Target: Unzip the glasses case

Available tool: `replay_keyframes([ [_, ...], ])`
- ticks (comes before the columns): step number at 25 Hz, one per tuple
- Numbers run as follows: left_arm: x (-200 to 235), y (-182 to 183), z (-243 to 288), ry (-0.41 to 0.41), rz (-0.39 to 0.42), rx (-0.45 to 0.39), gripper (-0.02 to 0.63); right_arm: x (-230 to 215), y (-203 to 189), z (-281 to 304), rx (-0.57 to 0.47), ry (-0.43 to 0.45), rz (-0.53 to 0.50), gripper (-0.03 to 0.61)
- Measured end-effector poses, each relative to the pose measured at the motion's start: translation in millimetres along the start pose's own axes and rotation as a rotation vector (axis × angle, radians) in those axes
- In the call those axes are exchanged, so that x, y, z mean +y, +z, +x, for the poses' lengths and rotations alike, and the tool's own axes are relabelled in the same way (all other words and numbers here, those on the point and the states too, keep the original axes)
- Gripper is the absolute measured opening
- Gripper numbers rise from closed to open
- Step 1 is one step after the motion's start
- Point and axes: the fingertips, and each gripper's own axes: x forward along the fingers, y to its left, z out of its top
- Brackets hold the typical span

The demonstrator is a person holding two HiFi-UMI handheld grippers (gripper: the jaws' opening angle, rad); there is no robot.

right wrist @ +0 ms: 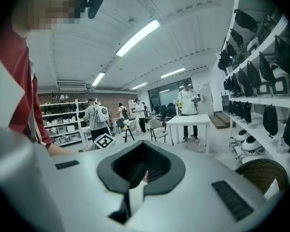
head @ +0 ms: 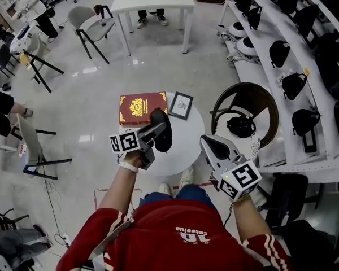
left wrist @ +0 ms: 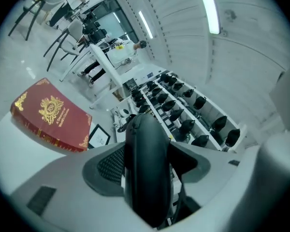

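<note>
While the left gripper (head: 151, 133) holds its jaws spread wide, they clamp a smooth, black, rounded hard-shell glasses case (left wrist: 146, 173) between the pads. The case stands on edge and sticks out past the tips. Beyond and below those jaws lies a red hardback book with gold ornament (head: 142, 107), and a small black-framed picture (head: 181, 105) lies just right of it. Both rest on the round white table (head: 187, 133). Well to the right, the right gripper (head: 209, 144) has its jaws pressed together, and I see nothing between them. The case is well apart from it.

The risk, as I judge it, is the slick curved shell. One clamp holds it clear of the table, so a tug on the zip could twist it or pop it out. I cannot make out the zip pull, and the right jaws must part to catch it.

Counted: one case, one book, one picture, one table, two grippers.
</note>
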Motion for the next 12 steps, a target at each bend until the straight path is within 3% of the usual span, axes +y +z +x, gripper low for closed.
replay_keyframes([
  [7,-78,46,-46,-0.144,0.041,-0.16,0.287,30,36,-1,-0.087,0.011,-0.083,0.015],
  [12,-126,64,-79,-0.179,0.189,-0.208,0.286,51,74,-8,-0.193,0.011,-0.151,0.015],
])
